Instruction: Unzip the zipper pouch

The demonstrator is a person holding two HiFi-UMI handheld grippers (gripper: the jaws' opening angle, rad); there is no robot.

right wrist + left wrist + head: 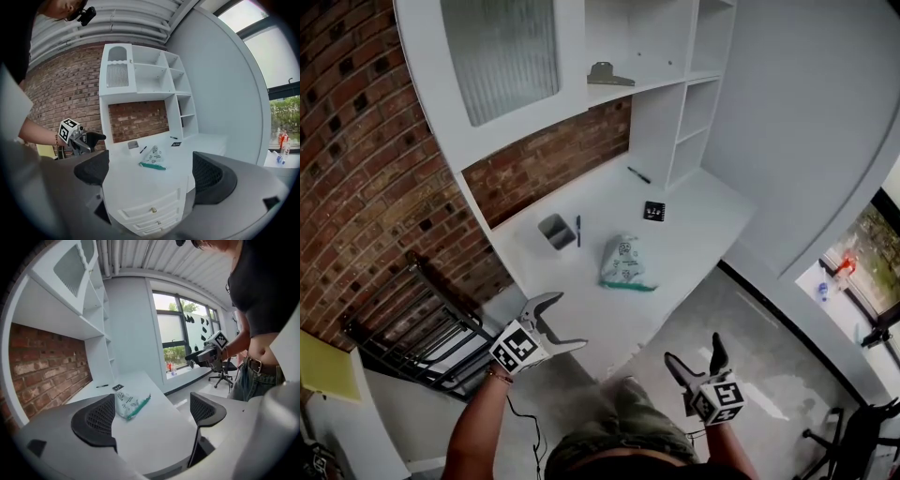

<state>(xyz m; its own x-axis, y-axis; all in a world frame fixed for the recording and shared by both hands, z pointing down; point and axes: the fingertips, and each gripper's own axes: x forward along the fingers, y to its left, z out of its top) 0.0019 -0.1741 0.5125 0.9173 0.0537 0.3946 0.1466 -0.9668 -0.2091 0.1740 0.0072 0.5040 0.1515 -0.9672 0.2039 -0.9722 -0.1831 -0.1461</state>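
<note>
Both tools are empty. Your left hand-held gripper (565, 323) and your right hand-held gripper (696, 354) each have their jaws spread wide with nothing between the pads, and both hang low in front of you, well short of the desk (698, 234).

The zipper pouch (628, 264) lies flat near the middle of the desk, untouched, its green zipper (630, 286) along the side nearest you. No view shows which end the slider is at.

**What could go wrong**
- The pouch looks light and lies loose on a smooth top. If only 1 tool pulls the slider, the whole pouch will probably drag along instead of opening, so pin the far end with the other.
- A pull toward you could carry it over the front edge, which is not far from the zipper.
- The slider is small, so wide jaws may close on fabric instead.
- A sweep from the left could knock the grey holder (555, 231) or the pen (578, 231) just beside it.

**Room**
- The front approach is open, and bare desk lies to the pouch's right.
- The marker tag (653, 212) sits behind it.
- The shelf unit (652, 141) closes off the back, so stay low and forward.
</note>
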